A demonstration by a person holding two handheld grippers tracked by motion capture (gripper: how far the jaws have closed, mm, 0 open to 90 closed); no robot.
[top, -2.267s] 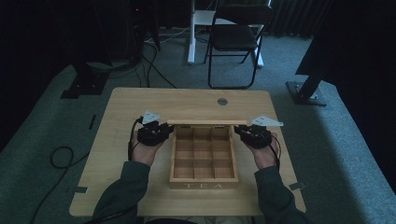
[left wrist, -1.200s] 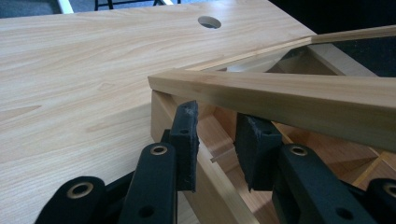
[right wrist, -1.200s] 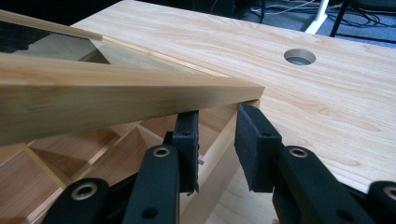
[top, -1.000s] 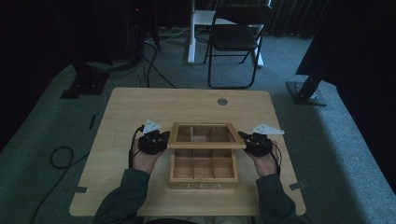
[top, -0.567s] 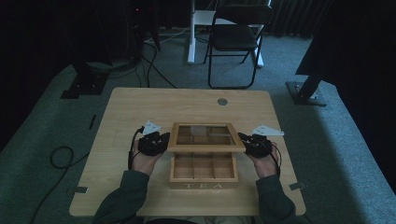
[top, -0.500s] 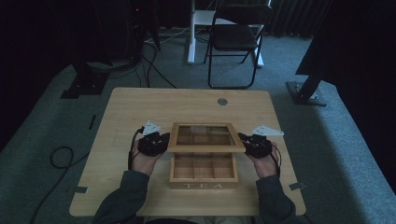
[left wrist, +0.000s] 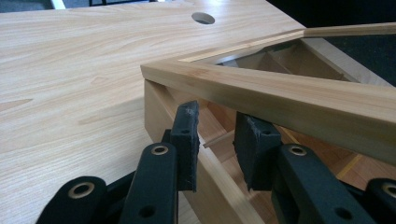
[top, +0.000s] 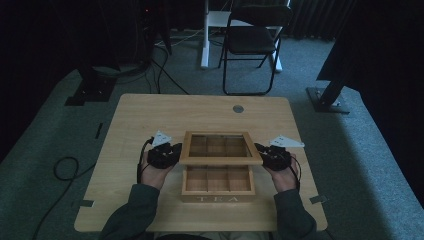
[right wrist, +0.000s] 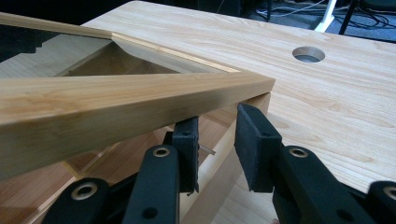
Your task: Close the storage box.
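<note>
Since the earliest frame the glass lid (top: 220, 147) has swung forward over the tea box (top: 218, 186), centre frame. We judge the clenched left gripper (top: 173, 152) and right gripper (top: 261, 151) prop its side rails to keep it level.

Light wooden table (top: 150, 120) with grommet hole (top: 238, 108), tea box (top: 218, 185) on it.

We see pale matt wood w/ visible grain on desk (left wrist: 84, 70) & tea box (top: 218, 186); lid (right wrist: 116, 100) framed in smooth wood (glossy glass pane); claw pads (left wrist: 185, 135) rough black rubber.
</note>
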